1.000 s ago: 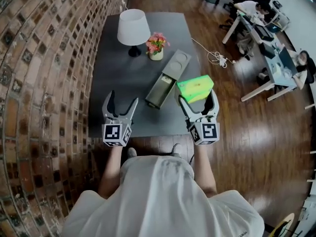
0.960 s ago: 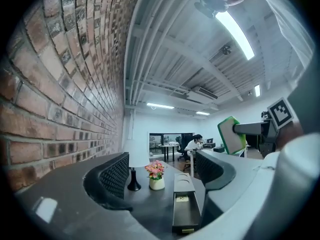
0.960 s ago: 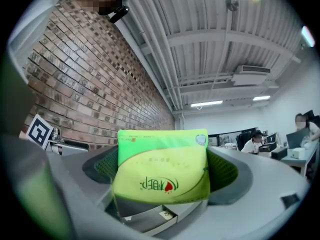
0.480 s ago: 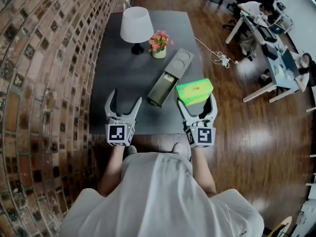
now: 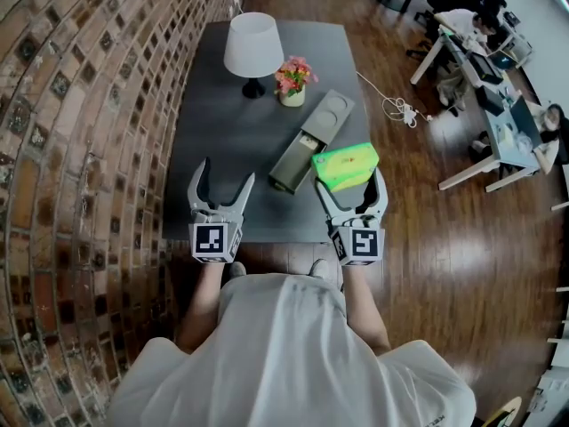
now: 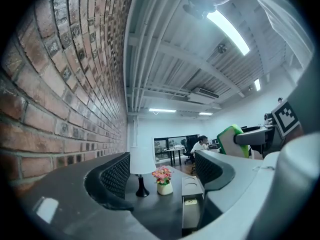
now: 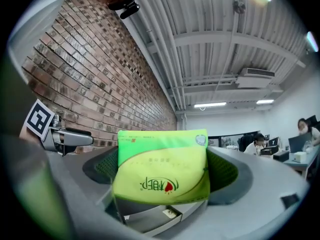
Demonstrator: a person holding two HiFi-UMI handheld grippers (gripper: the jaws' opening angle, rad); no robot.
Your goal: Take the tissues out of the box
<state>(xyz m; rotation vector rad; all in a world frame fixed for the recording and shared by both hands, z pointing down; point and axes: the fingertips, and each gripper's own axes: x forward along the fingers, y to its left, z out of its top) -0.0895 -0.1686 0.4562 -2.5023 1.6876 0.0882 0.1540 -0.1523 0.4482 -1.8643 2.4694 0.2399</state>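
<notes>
A bright green pack of tissues point(image 5: 345, 166) point(image 7: 162, 166) sits between the jaws of my right gripper point(image 5: 348, 183), which is shut on it and holds it up above the table's near right corner. The long grey box point(image 5: 310, 140) lies open on the dark table point(image 5: 218, 132), its drawer end pulled toward me; in the right gripper view the box point(image 7: 150, 219) shows under the pack. My left gripper point(image 5: 222, 189) hangs over the table's front edge, jaws open with nothing between them; in its own view the box point(image 6: 191, 204) lies ahead on the right.
A white lamp point(image 5: 253, 47) and a small pot of pink flowers point(image 5: 292, 80) stand at the back of the table. A brick wall point(image 5: 80, 149) runs along the left. A cable point(image 5: 391, 105) lies on the wooden floor; desks with seated people point(image 5: 471, 34) are at the far right.
The right gripper with the green pack has drifted slightly left and toward me. The left gripper has stayed almost where it was, its jaws a touch narrower than before.
</notes>
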